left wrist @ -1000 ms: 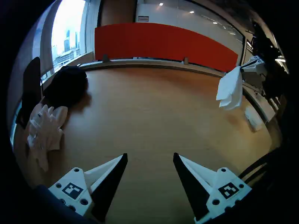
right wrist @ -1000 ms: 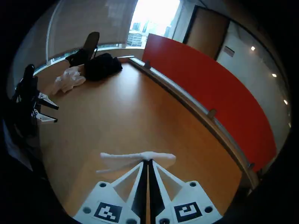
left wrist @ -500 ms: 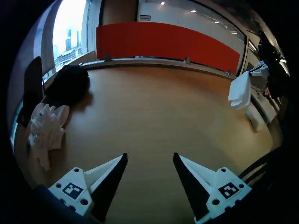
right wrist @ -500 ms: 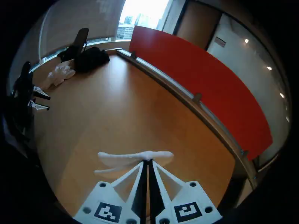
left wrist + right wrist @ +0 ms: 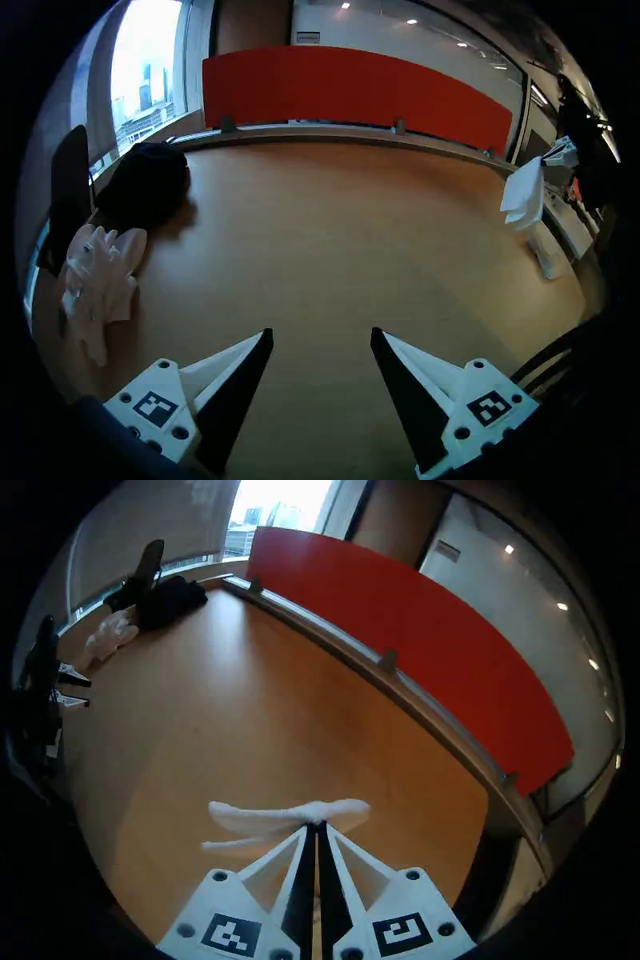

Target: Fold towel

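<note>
In the right gripper view, my right gripper (image 5: 318, 826) is shut on a white towel (image 5: 280, 816), whose bunched edge spreads to both sides of the fingertips above the wooden table (image 5: 240, 720). The left gripper view shows that same towel (image 5: 524, 192) hanging from the far-off right gripper (image 5: 558, 152) at the table's right edge. My left gripper (image 5: 320, 336) stands open low over the near side of the table (image 5: 320, 232), with nothing between its fingers. It appears small at the left in the right gripper view as the left gripper (image 5: 68, 690).
A pile of crumpled white towels (image 5: 100, 280) lies at the table's left edge, beside a black bag (image 5: 144, 180). A folded white cloth (image 5: 548, 254) rests at the right edge. A red partition (image 5: 352, 92) runs along the table's far side. A dark chair back (image 5: 68, 192) stands at left.
The right gripper has carried the hanging towel further right and away, toward the table's right edge. The left gripper has stayed open in place.
</note>
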Tool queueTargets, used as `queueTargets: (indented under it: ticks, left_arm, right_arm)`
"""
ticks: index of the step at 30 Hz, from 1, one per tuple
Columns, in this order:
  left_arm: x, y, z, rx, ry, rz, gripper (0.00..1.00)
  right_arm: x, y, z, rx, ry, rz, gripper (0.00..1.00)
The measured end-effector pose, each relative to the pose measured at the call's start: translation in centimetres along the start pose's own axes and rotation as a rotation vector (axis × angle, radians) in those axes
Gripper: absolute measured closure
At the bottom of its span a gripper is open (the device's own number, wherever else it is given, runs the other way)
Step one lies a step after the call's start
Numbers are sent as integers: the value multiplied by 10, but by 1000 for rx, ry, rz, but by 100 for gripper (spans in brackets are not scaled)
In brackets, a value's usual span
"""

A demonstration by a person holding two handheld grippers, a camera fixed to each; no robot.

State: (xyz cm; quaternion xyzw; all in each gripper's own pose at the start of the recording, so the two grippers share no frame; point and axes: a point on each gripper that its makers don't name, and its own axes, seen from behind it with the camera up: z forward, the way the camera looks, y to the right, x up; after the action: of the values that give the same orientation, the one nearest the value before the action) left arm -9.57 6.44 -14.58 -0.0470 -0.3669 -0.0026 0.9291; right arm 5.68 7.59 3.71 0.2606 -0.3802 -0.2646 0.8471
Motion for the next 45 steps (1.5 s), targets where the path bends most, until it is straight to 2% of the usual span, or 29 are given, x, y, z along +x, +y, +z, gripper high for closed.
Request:
queueTargets:
  ticks: [17,32,45]
  left_arm:
    - [5,11,3,-2,-11,19,9]
    - [9,22,7,-15,-15,40,10]
    - [9,27,9,-28,-19,58,10]
  right_arm:
    - [-52,48,-13,-55,-66,62,98]
    - [-88,68,-32,-98,-103,88,98]
    - [-112,75,-45,-126,-120,122,98]
